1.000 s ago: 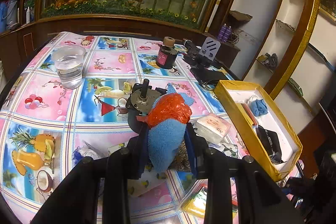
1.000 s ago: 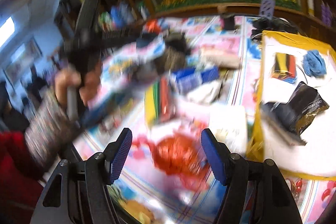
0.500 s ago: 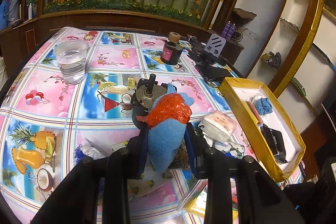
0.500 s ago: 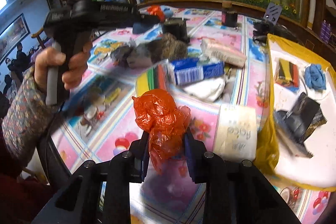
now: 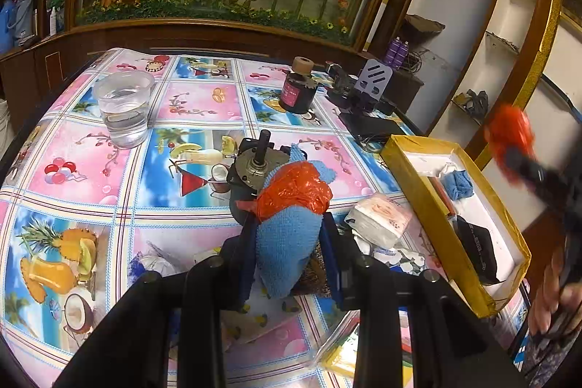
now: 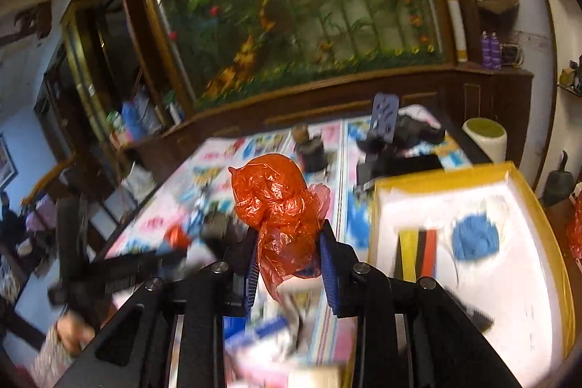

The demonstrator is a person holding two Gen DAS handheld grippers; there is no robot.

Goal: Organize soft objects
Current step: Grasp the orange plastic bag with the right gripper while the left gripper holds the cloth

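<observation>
My left gripper (image 5: 287,253) is shut on a blue cloth bundle (image 5: 285,250) capped with orange plastic (image 5: 294,191), held above the table. My right gripper (image 6: 289,253) is shut on a crumpled orange plastic bag (image 6: 280,210), raised over the table. It shows blurred at the right of the left wrist view (image 5: 509,137), above the yellow box. The yellow box (image 5: 418,191) (image 6: 440,179) holds a blue cloth (image 5: 459,183) (image 6: 475,240), a black pouch (image 5: 478,248) and striped items (image 6: 418,251).
On the patterned tablecloth stand a clear cup of water (image 5: 123,111), a dark bottle (image 5: 297,90), a metal motor (image 5: 254,166), a black phone stand (image 5: 365,90) and a tissue pack (image 5: 378,219). Packets and a yellow sponge (image 5: 338,357) lie near the front edge.
My right gripper closed on the orange bag, lifted it off the table and swung it up towards the yellow box. My left gripper has barely moved, still holding the blue bundle.
</observation>
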